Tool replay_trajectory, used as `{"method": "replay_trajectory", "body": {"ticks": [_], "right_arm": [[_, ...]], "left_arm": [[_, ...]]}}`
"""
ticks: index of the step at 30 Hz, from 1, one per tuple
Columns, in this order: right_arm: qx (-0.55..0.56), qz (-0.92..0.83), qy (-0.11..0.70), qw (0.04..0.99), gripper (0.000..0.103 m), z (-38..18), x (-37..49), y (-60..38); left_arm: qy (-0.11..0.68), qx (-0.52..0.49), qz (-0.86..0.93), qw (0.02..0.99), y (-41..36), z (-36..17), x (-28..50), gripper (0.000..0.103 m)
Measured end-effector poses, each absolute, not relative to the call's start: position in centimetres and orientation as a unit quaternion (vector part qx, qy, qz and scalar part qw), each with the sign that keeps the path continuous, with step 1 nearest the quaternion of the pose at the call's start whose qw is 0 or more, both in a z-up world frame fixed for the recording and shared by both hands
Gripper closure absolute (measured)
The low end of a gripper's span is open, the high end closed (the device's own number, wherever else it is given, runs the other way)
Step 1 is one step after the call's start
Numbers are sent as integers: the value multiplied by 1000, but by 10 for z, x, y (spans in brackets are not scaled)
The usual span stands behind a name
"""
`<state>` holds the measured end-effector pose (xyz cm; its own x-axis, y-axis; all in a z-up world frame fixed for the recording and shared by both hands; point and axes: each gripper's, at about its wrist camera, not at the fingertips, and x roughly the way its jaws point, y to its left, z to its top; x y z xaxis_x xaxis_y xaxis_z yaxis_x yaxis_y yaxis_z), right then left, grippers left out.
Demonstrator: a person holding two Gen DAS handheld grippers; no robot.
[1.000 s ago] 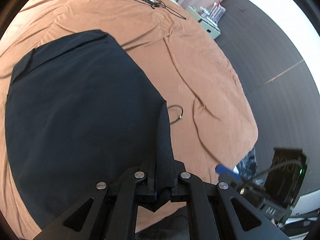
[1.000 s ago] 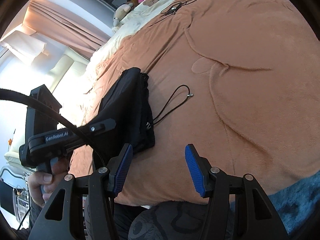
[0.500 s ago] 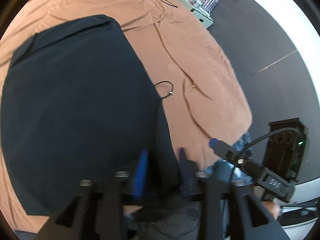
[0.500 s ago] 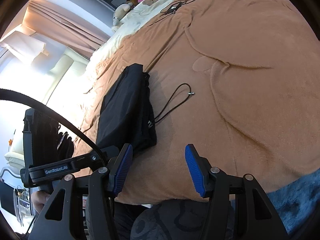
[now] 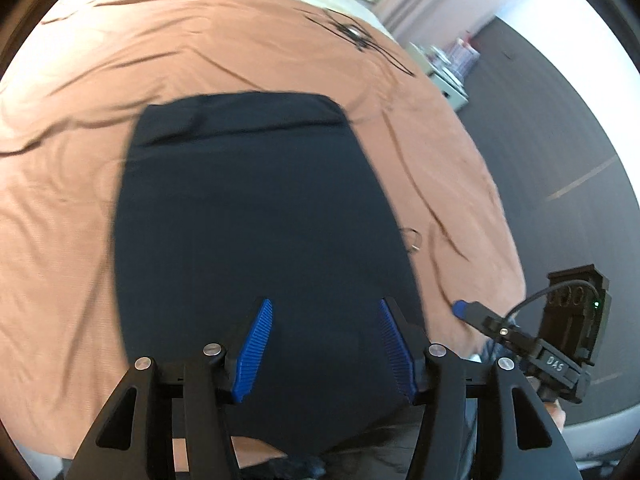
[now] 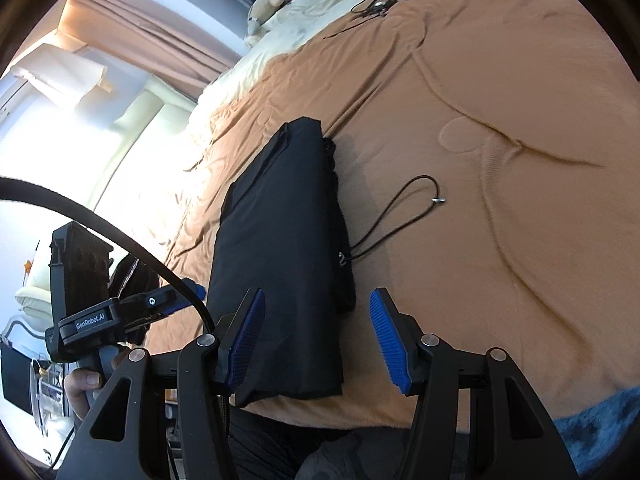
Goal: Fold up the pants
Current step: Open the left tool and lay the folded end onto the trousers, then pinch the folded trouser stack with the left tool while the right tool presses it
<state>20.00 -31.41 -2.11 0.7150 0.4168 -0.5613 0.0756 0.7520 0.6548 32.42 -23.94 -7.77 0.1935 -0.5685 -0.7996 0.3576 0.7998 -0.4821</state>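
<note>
Black pants (image 5: pixel 256 216) lie folded flat on the brown blanket (image 5: pixel 68 200), waistband at the far end. My left gripper (image 5: pixel 326 346) hovers over their near end; its jaws are opening and the blue pads press on nothing. In the right wrist view the pants (image 6: pixel 280 240) form a long folded bundle, with a thin drawstring (image 6: pixel 400 208) looping out onto the blanket (image 6: pixel 520 160). My right gripper (image 6: pixel 316 338) stands open above the bundle's near right edge, apart from the cloth. The left gripper (image 6: pixel 188 294) shows at the left, held by a hand (image 6: pixel 86 384).
Tangled black cables (image 5: pixel 356 36) lie at the far end of the bed. Stuffed toys (image 6: pixel 272 0) and a cream sheet sit by the curtains. Dark floor (image 5: pixel 540 140) and a small white shelf (image 5: pixel 448 80) lie off the bed's right side. A blue fuzzy cloth (image 6: pixel 600 420) is at the near corner.
The left gripper let go of the pants' edge, opened and swung over the flat pants. The right gripper shifted left, over the bundle's near end.
</note>
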Motion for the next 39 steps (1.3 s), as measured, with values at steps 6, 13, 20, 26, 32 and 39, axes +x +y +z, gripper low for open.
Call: {"method": "replay_trajectory", "body": {"ticks": [6, 13, 20, 26, 32, 39], "right_arm": [[324, 106, 377, 861, 50, -20, 231, -300], [303, 111, 395, 860, 50, -19, 274, -294], [297, 135, 418, 848, 50, -24, 314, -294], [296, 158, 438, 834, 50, -39, 346, -297], [333, 191, 456, 803, 50, -71, 379, -307], [366, 243, 449, 778, 50, -88, 401, -318]], "left_arm": [[557, -119, -261, 779, -193, -89, 343, 46], [566, -165, -229, 774, -154, -108, 357, 46], [572, -195, -207, 770, -141, -125, 374, 46], [581, -209, -207, 759, -140, -142, 382, 49], [585, -225, -214, 750, -144, -153, 393, 55], [581, -238, -213, 748, -144, -158, 403, 57]]}}
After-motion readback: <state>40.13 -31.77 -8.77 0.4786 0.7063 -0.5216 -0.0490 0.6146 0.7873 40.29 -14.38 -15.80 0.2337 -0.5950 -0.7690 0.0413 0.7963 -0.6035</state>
